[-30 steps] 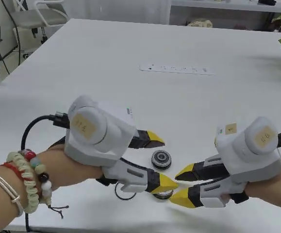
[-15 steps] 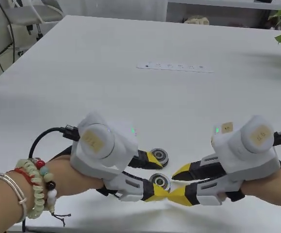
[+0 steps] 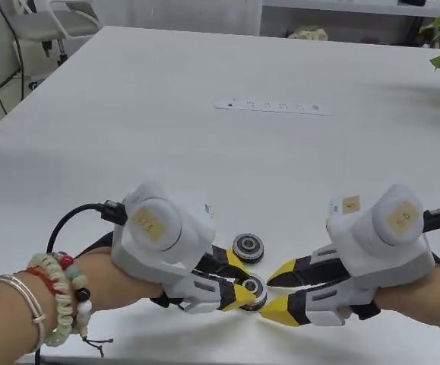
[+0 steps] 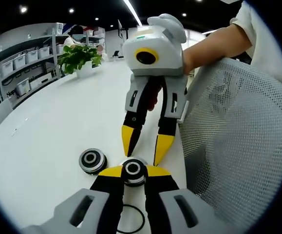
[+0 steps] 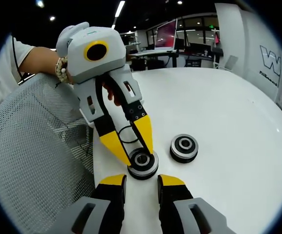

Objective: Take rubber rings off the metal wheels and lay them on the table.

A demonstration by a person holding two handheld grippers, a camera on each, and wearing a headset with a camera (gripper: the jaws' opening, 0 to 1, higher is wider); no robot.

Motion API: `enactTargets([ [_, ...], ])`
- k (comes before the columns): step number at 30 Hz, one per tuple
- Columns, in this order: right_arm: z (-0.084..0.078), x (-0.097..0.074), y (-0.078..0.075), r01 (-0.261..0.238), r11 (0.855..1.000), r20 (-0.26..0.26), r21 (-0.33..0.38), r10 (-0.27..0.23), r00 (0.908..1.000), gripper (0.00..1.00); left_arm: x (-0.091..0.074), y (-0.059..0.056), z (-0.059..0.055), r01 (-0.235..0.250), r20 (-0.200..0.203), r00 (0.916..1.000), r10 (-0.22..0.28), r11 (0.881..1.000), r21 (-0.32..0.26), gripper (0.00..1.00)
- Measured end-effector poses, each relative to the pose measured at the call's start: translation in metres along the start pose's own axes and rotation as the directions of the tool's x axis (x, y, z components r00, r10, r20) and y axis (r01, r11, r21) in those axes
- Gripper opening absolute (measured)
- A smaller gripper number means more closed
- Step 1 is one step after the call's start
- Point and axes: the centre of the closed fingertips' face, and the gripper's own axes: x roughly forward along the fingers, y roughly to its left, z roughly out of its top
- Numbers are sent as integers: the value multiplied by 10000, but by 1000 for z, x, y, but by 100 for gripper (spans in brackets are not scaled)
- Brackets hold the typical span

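— What's changed?
— My left gripper, wide open a second ago, now clamps the near wheel between its yellow tips.
— And your right gripper?
— Jaws partly apart, holding nothing; that wheel sits just ahead at twelve o'clock, untouched.
— The rest?
— In the head view the second wheel stands at twelve o'clock of the clamped one. In the left gripper view a loose rubber ring lies at six.

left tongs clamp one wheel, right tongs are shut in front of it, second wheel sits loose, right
No: the right tongs are open, as the left gripper view shows. The left tongs do clamp one wheel, and a second wheel sits loose.
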Motion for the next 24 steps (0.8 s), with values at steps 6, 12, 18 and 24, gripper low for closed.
enactTargets([
  [6, -1, 4, 2, -21, 9999, -97, -119, 19, 10000, 22, 0, -1, 0, -82, 66, 9999, 84, 9996, -288, 9],
  [12, 0, 5, 0, 84, 9999, -58, -120, -85, 9999, 21, 0, 0, -1, -125, 146, 9998, 127, 9997, -191, 8],
  [18, -2, 6, -2, 189, 9996, -125, -206, -191, 9997, 17, 0, 0, -1, -109, 275, 9996, 119, 9992, -372, 8],
  [24, -2, 3, -4, 231, 9993, -121, -287, -235, 9997, 10, 0, 0, -2, -104, 282, 9995, 114, 9993, -356, 8],
])
